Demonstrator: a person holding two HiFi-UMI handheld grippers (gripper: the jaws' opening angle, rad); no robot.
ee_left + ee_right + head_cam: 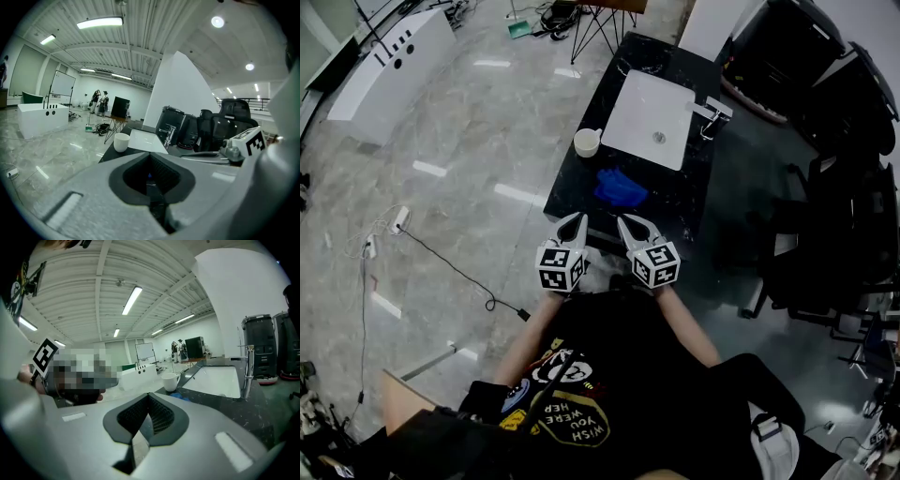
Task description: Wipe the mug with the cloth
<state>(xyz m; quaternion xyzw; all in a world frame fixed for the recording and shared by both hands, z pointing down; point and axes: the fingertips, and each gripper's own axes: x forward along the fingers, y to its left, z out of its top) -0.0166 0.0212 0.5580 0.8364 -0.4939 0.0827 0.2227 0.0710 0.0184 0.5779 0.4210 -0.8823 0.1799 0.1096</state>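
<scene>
A white mug (pixel 587 142) stands at the left edge of a black counter (pixel 675 202), next to a white sink (pixel 652 117). A crumpled blue cloth (pixel 621 187) lies on the counter, nearer me than the mug. My left gripper (pixel 577 218) and right gripper (pixel 624 221) hover side by side close to my chest, short of the counter's near edge, both shut and empty. The left gripper view has the mug (pixel 121 141) beyond the shut left gripper (pixel 150 157). Past the shut right gripper (pixel 149 397), the right gripper view shows the mug (pixel 170 381) and cloth (pixel 181 397).
A faucet (pixel 710 112) rises at the sink's right side. Black chairs (pixel 848 206) crowd the floor to the right of the counter. A white cabinet (pixel 389 61) stands far left, and cables (pixel 441 258) trail across the marble floor.
</scene>
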